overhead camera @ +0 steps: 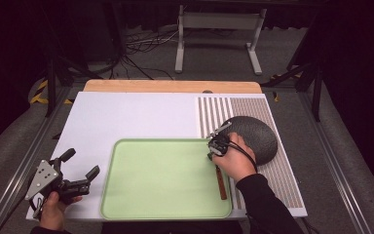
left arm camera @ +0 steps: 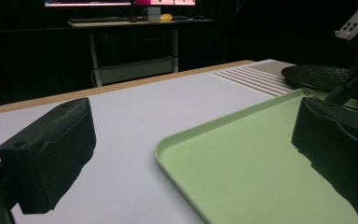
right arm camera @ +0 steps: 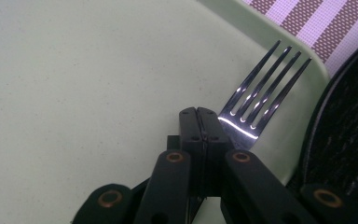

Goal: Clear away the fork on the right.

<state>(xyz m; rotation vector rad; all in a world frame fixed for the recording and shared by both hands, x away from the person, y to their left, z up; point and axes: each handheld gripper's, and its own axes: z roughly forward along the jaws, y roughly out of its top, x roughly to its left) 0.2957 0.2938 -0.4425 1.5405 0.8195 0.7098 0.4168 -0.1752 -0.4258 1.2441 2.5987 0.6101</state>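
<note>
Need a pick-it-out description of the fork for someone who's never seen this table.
Find the pale green tray at the near middle of the white table. Along its right edge, beside the round black plate, lies the fork, its neck clamped in the right gripper. It is the one piece of cutlery here: shiny metal tines, brown wooden handle pointing toward the person.

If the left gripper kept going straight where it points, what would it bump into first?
Probably the raised rim of the pale green plastic tray: the left gripper, jaws open, points low across the white table toward it. Depth is hard to judge.
</note>
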